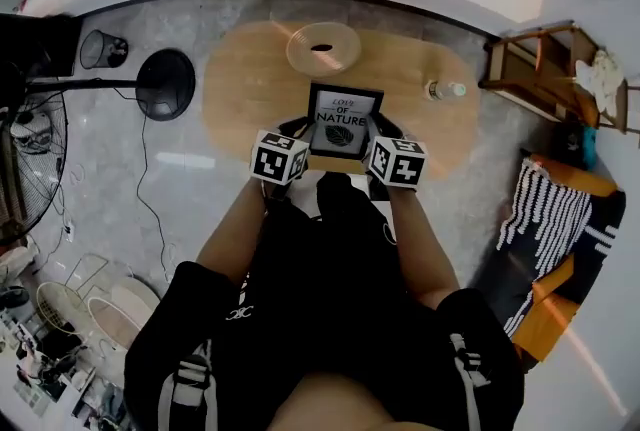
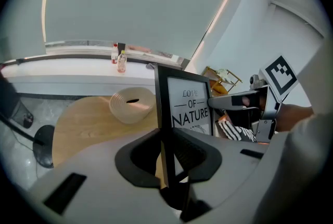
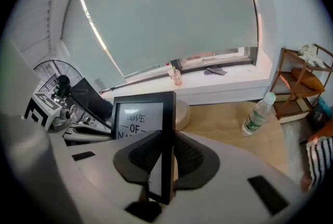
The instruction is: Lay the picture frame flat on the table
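Observation:
A black picture frame [image 1: 344, 121] with the print "LOVE OF NATURE" stands upright over the oval wooden table [image 1: 250, 79], its face toward me. My left gripper [image 1: 303, 132] is shut on the frame's left edge, which runs between the jaws in the left gripper view [image 2: 165, 150]. My right gripper [image 1: 383, 133] is shut on the right edge, likewise between its jaws [image 3: 167, 158]. The frame's face [image 2: 190, 106] shows in the left gripper view, and its face [image 3: 138, 119] also shows in the right gripper view. I cannot tell whether its bottom edge rests on the table.
A ribbed pale bowl [image 1: 323, 48] sits behind the frame at the table's far edge. A water bottle [image 1: 444, 90] stands at the right. A fan base [image 1: 165, 84] and wire bin [image 1: 103, 48] are on the floor at left, a wooden shelf [image 1: 545, 69] at right.

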{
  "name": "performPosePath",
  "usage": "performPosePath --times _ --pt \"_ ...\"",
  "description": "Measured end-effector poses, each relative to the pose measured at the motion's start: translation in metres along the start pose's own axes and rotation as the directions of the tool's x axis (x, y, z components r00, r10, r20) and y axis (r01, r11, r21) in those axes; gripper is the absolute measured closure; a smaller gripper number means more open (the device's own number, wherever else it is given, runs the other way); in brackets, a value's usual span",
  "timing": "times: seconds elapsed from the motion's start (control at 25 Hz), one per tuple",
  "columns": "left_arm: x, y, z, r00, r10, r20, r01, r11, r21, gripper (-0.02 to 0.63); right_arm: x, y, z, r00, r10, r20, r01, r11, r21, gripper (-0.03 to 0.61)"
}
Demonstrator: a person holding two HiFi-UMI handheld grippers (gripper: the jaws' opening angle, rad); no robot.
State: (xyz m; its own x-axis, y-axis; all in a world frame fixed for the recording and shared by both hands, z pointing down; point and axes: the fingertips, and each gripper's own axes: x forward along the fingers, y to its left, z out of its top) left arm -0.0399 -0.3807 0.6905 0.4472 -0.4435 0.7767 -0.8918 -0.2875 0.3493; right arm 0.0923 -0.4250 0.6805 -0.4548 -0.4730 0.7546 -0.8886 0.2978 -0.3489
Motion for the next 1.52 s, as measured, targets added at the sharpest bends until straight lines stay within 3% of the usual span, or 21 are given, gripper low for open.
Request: performPosePath --times 0.36,0.68,0.92,1.08,1.52 --pt "0.109 0.027 -0.066 0.985 -0.022 -0.171 0.003 0.993 -0.114 0.529 0.101 -0.070 -0.077 0.973 0.054 -0.226 -0.026 0.992 0.125 0.488" --pt "0.211 0.037 -0.111 0.959 -0.108 -0.261 0.063 0.982 -0.176 0.529 0.172 -0.144 -0.134 0.944 0.025 -0.330 0.043 0.979 0.197 0.488" --pt "0.259 0.036 -0.132 0.949 -0.153 -0.277 0.082 0.964 -0.252 0.534 0.206 -0.182 -0.155 0.929 -0.011 -0.370 0.086 0.979 0.187 0.488" --pt "0.284 0.040 -0.139 0.947 -0.139 -0.290 0.063 0.965 -0.254 0.537 0.225 -0.199 -0.166 0.919 -0.010 -0.393 0.090 0.978 0.187 0.489" --pt "0.315 0.054 -0.159 0.945 -0.121 -0.304 0.024 0.952 -0.305 0.537 0.251 -0.209 -0.179 0.911 0.015 -0.411 0.060 0.984 0.169 0.483"
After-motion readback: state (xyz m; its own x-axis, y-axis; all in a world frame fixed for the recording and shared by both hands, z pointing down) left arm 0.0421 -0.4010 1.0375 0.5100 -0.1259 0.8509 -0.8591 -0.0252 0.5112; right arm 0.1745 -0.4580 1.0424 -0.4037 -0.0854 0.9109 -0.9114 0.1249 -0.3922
